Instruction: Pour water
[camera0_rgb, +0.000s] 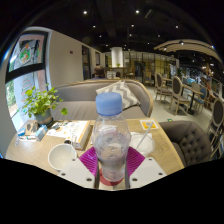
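A clear plastic water bottle (111, 140) with a pale blue cap stands upright between my fingers, held above the wooden table (30, 147). My gripper (112, 160) is shut on the bottle, its magenta pads (90, 160) pressed against both sides of the lower body. A white cup (62, 156) sits on the table to the left of the fingers, a little beyond them. The bottle's base is hidden between the fingers.
A potted green plant (40, 103) stands at the table's far left. A tissue box (82, 134) and papers lie behind the bottle, with white napkins (147, 143) to the right. A grey sofa (120, 100) lies beyond the table, with chairs (178, 92) farther off.
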